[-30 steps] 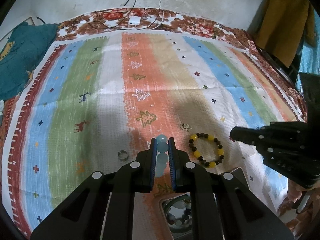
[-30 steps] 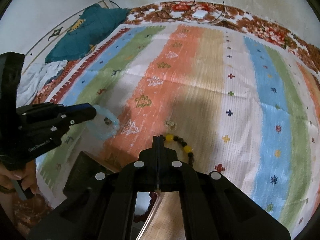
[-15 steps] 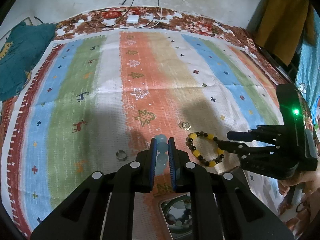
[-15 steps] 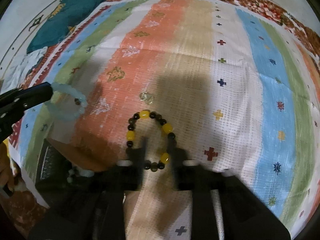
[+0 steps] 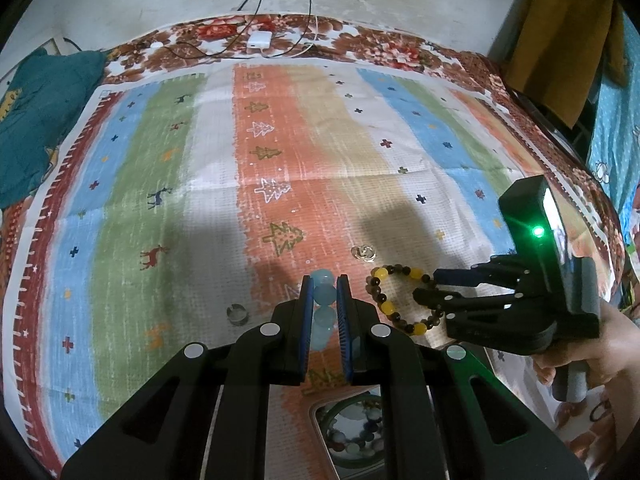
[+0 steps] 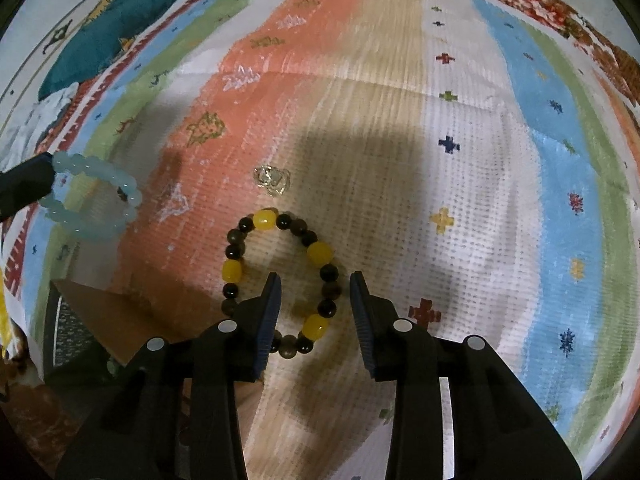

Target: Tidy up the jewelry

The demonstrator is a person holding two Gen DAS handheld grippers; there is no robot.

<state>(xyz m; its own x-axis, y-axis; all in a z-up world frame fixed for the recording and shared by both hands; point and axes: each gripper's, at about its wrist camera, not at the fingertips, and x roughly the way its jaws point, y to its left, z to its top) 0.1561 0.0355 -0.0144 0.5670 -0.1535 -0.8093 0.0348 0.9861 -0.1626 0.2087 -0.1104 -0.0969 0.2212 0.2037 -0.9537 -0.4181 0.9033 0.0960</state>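
Jewelry lay scattered over a striped cloth printed with little trees and crosses. A pale blue bead bracelet was clamped in the left hand-held gripper, its blue-lined jaws drawn tight onto the beads so that the loop hung out beyond the fingertips, above the cloth; the right wrist view showed it dangling from the dark finger at the left edge. A yellow and dark bead bracelet rested flat on the orange stripe. The right hand-held gripper stood over it pointing steeply down, its jaws parted after just opening, one finger set inside the ring of beads and the other outside, with the right side of the loop between them. The pads did not press on the beads. From the left wrist view the same gripper reached in from the right, held by a hand, a green light glowing on its body. A small gold trinket sat just beyond the bracelet, and a silver ring lay on the cloth left of the left gripper. Near the bottom edge, an open box held more beaded pieces.
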